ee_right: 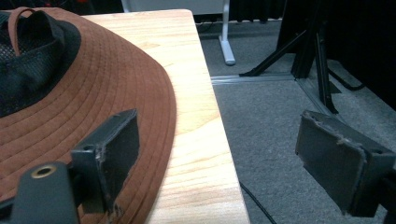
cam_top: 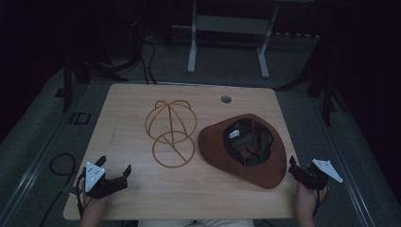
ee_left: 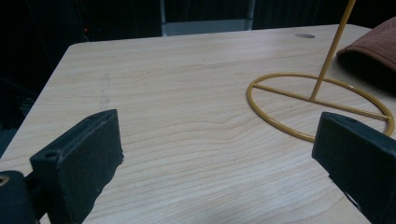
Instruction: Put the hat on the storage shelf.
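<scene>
A brown wide-brimmed hat (cam_top: 215, 144) lies upside down on the right half of the wooden table (cam_top: 127, 101), its dark lining facing up. Left of it stands a yellow wire hat stand (cam_top: 170, 124) with a ring base. My left gripper (cam_top: 114, 165) is open near the front left corner, pointing toward the stand; its view shows the stand's pole (ee_left: 332, 49) and the hat's brim (ee_left: 373, 44) ahead of my left gripper (ee_left: 219, 135). My right gripper (cam_top: 301, 165) is open at the table's right edge. In its view one jaw of my right gripper (ee_right: 219, 140) is over the hat (ee_right: 93, 84) and the other off the table.
A round cable hole (cam_top: 226, 99) sits at the table's far edge. A white frame (cam_top: 227, 28) stands on the grey floor behind. Dark stand legs (ee_right: 308, 51) rise to the right of the table, and a cable (cam_top: 61, 165) loops on the floor at left.
</scene>
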The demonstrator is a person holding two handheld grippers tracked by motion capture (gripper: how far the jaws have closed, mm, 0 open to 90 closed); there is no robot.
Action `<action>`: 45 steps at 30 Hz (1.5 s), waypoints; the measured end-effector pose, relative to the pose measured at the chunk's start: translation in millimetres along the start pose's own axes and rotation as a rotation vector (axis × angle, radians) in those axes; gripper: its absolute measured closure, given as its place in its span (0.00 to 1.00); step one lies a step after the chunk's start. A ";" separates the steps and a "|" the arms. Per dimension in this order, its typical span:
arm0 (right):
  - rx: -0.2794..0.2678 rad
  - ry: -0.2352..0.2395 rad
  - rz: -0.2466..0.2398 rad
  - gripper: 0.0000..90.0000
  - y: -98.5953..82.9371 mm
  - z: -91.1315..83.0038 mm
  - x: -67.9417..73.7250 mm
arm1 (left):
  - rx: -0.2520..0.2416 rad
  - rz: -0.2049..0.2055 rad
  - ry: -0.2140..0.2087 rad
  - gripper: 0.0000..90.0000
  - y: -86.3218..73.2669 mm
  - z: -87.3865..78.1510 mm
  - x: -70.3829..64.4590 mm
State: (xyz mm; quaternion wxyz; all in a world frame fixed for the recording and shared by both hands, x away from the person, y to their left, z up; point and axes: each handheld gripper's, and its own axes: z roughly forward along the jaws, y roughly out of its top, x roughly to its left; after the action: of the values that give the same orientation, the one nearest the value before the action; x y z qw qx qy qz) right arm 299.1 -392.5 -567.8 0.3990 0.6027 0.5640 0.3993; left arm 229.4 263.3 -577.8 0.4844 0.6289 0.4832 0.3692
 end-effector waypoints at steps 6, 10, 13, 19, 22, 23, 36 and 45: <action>0.011 0.007 -0.027 0.15 0.5 1.3 2.2 | -0.007 0.019 0.005 0.03 1.0 -1.3 -1.3; 0.028 0.032 -0.058 0.15 0.7 2.1 5.3 | -0.007 0.009 0.030 0.03 2.5 -2.1 -1.5; 0.073 0.055 -0.062 0.15 4.9 1.8 8.1 | -0.010 0.000 0.017 0.03 3.4 -3.4 -2.8; 0.080 0.097 -0.062 0.15 26.4 -6.7 16.3 | -0.003 -0.010 -0.030 0.03 5.9 -3.9 -6.3; 0.096 0.123 -0.072 0.15 36.7 -8.4 22.1 | 0.022 0.022 -0.040 0.03 5.1 -2.4 -9.0; 0.098 0.132 -0.076 0.15 39.6 -8.7 23.8 | 0.029 0.028 -0.043 0.03 5.1 -2.1 -10.4; 0.167 0.236 -0.113 0.14 80.0 6.6 38.6 | 0.111 0.020 -0.131 0.03 9.6 -2.5 -17.0; 0.231 0.275 -0.149 0.15 99.1 28.3 52.4 | 0.127 0.048 -0.182 0.03 11.5 -3.8 -20.3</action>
State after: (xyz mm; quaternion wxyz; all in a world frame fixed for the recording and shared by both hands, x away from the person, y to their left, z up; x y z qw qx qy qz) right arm 363.6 -345.6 -484.1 0.2747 0.5409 0.6983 0.3798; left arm 223.5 243.9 -565.6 0.4764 0.7007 0.4447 0.2905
